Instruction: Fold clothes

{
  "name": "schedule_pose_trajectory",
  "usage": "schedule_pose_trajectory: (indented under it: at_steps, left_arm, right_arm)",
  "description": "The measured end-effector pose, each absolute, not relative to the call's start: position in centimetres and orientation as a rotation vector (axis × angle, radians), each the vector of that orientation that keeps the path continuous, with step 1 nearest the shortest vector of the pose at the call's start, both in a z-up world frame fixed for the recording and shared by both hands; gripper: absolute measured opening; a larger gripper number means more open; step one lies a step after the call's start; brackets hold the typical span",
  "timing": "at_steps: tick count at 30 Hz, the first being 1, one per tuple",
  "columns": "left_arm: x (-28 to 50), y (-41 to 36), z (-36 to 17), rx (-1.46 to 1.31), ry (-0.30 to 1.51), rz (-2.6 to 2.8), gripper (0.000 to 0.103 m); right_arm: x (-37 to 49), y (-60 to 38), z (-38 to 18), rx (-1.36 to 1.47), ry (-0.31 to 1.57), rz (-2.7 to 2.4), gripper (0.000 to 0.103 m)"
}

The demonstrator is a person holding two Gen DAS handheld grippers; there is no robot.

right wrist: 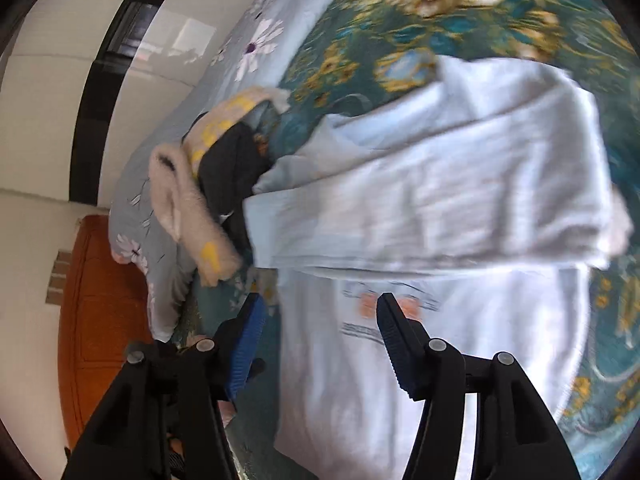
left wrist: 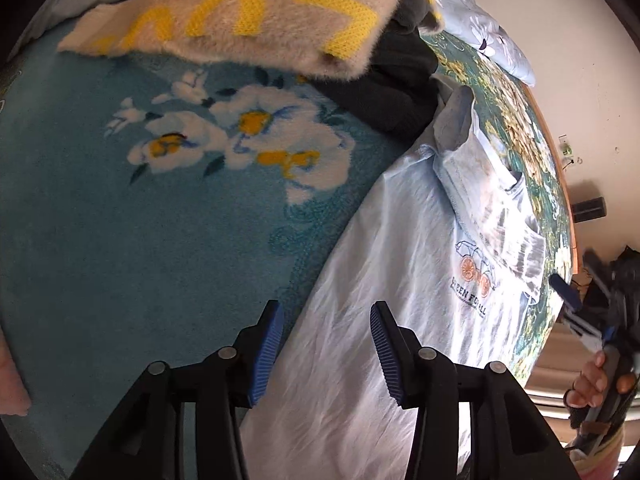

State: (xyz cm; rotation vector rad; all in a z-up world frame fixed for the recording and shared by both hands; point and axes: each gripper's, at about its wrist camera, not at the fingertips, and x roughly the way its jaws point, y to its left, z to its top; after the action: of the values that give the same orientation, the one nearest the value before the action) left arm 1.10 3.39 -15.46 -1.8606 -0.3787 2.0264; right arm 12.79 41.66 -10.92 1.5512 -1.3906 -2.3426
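A pale blue T-shirt (left wrist: 400,280) with an orange-wheeled car print lies flat on the bed, one sleeve part folded over near its top. My left gripper (left wrist: 326,322) hovers open over the shirt's left edge, nothing between its fingers. In the right wrist view the same T-shirt (right wrist: 440,220) fills the middle, blurred, with a folded band across it. My right gripper (right wrist: 320,308) is open above the shirt's printed part, empty. The right gripper (left wrist: 572,304) also shows at the far right of the left wrist view, held by a hand.
A teal floral blanket (left wrist: 140,220) covers the bed. A beige fuzzy garment with yellow letters (left wrist: 248,12) and a dark garment (left wrist: 396,80) lie piled beyond the shirt. A light floral pillow (right wrist: 256,48) sits at the bed's head, an orange wooden door (right wrist: 100,312) beside it.
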Motion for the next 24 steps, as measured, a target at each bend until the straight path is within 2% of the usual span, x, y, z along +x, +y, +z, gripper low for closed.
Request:
schedule_pose_trajectory:
  at_steps: [3,7,10,16,18,20,22,24]
  left_arm:
    - [1.6,2.9,-16.2,-1.88,-0.353,2.022,0.049]
    - [1.7,2.3,-17.5,-1.934,-0.41,1.99,0.049]
    - [2.0,2.0,-18.2,-1.962,-0.435,1.951,0.049]
    - [4.0,0.6,-18.3,-1.98,-0.407,1.914,0.049]
    - [4.8,-0.1,-18.7,-1.982,-0.432,1.872,0.049]
    - [5.4,-1.3,-19.0,-1.968,-0.515,1.852,0.049]
    - [6.0,-2.3,-19.2,-1.966,-0.613,1.83,0.049]
    - [6.7,-2.6,-19.3,-1.966,-0.618,1.811,0.049]
  right_arm:
    - [20.8,45.2,-12.9,1.758,-1.485,-2.411,0.06]
    - [27.3,45.6,-16.4,1.909,-1.626,-2.231,0.06]
    - [28.5,44.0,-17.7,1.878,-1.655,-2.133,0.059]
    - [28.7,41.6,-18.3,1.899,-1.592,-2.183,0.058]
    - [29.3,41.3,-18.4,1.862,-1.619,-2.16,0.052]
    - [30.3,41.0,-19.1,1.836,-1.673,-2.114,0.036]
    - [31.4,40.8,-20.0,1.803,-1.747,-2.05,0.029]
    - [32.4,40.7,-20.7,1.76,-1.817,-1.992,0.026]
